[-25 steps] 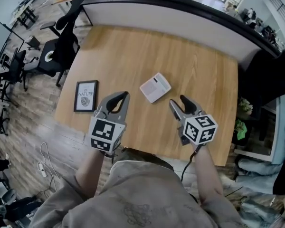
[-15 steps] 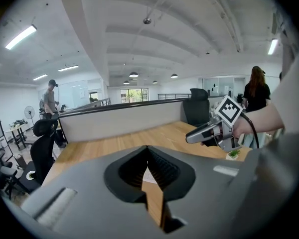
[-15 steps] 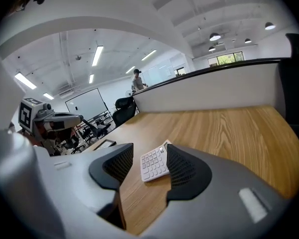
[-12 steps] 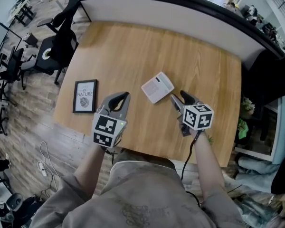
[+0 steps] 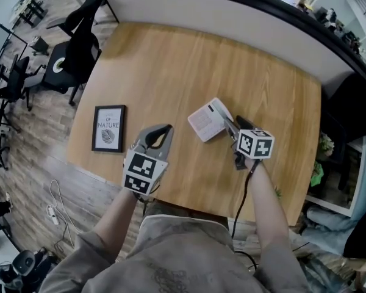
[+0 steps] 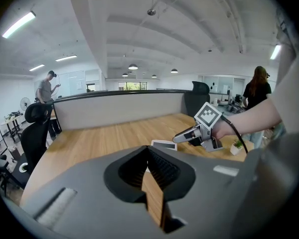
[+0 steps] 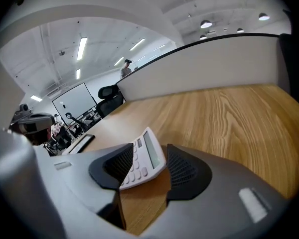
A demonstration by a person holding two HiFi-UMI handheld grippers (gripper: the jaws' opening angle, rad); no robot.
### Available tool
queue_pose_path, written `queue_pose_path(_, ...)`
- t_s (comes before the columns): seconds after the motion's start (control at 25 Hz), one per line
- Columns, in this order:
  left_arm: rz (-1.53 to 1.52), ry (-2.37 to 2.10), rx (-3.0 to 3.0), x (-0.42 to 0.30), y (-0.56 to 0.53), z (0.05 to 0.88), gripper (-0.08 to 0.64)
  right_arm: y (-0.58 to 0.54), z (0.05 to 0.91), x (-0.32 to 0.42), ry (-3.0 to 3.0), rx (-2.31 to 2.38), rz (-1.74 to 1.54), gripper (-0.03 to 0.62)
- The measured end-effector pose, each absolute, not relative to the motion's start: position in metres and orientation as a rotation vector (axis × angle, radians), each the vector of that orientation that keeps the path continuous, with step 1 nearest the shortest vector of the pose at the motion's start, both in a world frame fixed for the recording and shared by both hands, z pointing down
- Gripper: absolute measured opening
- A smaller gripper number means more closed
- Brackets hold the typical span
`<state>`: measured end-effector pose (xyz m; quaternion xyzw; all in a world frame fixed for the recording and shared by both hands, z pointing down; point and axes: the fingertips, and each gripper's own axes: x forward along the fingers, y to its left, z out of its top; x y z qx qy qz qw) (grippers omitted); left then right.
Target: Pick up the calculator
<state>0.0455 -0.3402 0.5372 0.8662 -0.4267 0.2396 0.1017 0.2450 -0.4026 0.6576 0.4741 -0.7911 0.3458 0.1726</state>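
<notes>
The white calculator (image 5: 204,121) is on the wooden table (image 5: 171,66), right of centre, its right side tipped up. My right gripper (image 5: 229,118) is at that side, shut on the calculator's edge. In the right gripper view the calculator (image 7: 142,161) sits slanted between the ribbed pads of the right gripper (image 7: 148,157), keys and display facing up. My left gripper (image 5: 166,129) hovers over the table's near part, left of the calculator, shut with nothing in it. The left gripper view looks past the left gripper (image 6: 148,151) to the calculator (image 6: 163,144) and the right gripper (image 6: 183,135).
A black-framed picture (image 5: 108,128) lies flat near the table's left edge. A low partition (image 5: 232,17) runs along the far side. Black office chairs (image 5: 73,54) stand on the floor at left. A small plant (image 5: 317,163) is beyond the right edge. People stand far off (image 6: 47,88).
My right gripper moved forward and left to the calculator and shut on its right edge, tipping that side up. The left gripper drifted slightly right.
</notes>
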Motion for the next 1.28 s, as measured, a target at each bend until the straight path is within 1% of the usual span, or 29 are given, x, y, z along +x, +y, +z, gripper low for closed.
queue_pose_path(0.24,0.714,-1.233,2.521,0.040,-0.340,0.562,0.002,-0.426,0.689,0.240,-2.202,1.327,0.962,0.195)
queue_pose_path(0.4,0.715,-1.230,2.506,0.036,-0.338,0.568,0.002,-0.432,0.705,0.237,-2.187,1.317,1.033,0.195)
queue_pose_path(0.48,0.716,-1.226,2.505,0.032,-0.338,0.569,0.002,-0.432,0.708,0.233,-2.197,1.313,1.085,0.185)
queue_pose_path(0.52,0.717,-1.225,2.504,0.031,-0.338,0.570,0.002,-0.432,0.708,0.232,-2.203,1.309,1.106,0.155)
queue_pose_path(0.6,0.720,-1.227,2.504,0.027,-0.338,0.568,0.002,-0.429,0.704,0.228,-2.218,1.296,1.131,0.135)
queue_pose_path(0.76,0.723,-1.224,2.510,0.025,-0.336,0.559,0.002,-0.418,0.678,0.223,-2.290,1.268,1.174,0.075)
queue_pose_path(0.84,0.722,-1.220,2.518,0.023,-0.335,0.553,0.002,-0.412,0.662,0.217,-2.316,1.261,1.138,0.057)
queue_pose_path(1.08,0.704,-1.218,2.552,0.020,-0.326,0.528,0.002,-0.388,0.618,0.216,-2.292,1.357,0.991,0.055)
queue_pose_path(1.28,0.637,-1.260,2.604,0.013,-0.325,0.485,0.002,-0.365,0.543,0.218,-2.349,1.473,0.832,0.055)
